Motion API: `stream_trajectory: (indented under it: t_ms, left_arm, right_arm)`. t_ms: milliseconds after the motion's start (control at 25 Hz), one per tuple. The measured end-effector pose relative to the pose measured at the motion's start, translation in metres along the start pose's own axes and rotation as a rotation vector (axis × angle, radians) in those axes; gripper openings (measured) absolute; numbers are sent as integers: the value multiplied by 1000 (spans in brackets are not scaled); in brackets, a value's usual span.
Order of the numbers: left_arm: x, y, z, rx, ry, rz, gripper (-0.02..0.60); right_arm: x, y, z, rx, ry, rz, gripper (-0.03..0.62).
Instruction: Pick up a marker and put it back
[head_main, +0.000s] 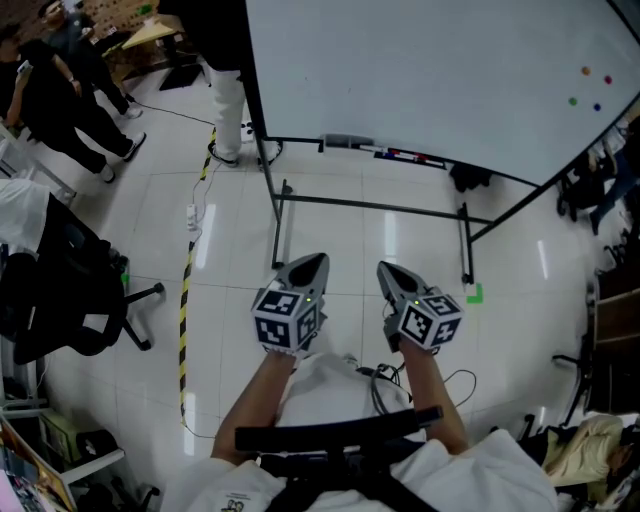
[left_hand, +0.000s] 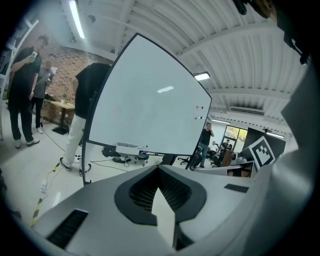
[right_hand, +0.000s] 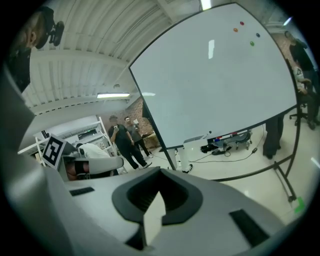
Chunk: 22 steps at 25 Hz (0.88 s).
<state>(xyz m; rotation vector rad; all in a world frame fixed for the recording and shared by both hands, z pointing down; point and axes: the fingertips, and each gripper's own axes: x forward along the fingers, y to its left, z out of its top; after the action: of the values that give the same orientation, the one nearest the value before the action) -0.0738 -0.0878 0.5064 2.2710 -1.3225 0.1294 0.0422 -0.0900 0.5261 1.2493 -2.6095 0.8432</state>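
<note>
Head view: left gripper (head_main: 318, 260) and right gripper (head_main: 385, 268) sit low center, markers (head_main: 405, 155) on the whiteboard (head_main: 430, 70) tray above them. Left gripper view: jaws clenched, nothing in them. Right gripper view: same deal, markers at right.

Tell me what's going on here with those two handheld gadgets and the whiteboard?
A person holds a left gripper and a right gripper out in front, both with fingers closed and empty. They point toward a whiteboard on a stand across the floor. Markers lie on its tray beside an eraser; none has been picked up yet.
</note>
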Motion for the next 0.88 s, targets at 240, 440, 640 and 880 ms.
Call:
stream_trajectory:
  t_ms: [240, 440, 640, 880]
  left_arm:
    - [8, -25, -3, 18, 8, -3, -8]
    - [9, -43, -6, 33, 15, -18, -8]
    - [5, -53, -10, 38, 15, -19, -8]
    - [-6, -59, -15, 33, 8, -10, -8]
  right_arm:
    - [-17, -6, 12, -32, -30, 5, 2]
    - [-31, -9, 14, -49, -42, -6, 2]
    - [-42, -9, 9, -50, -42, -9, 2]
    - [-51, -1, 9, -71, -51, -8, 2]
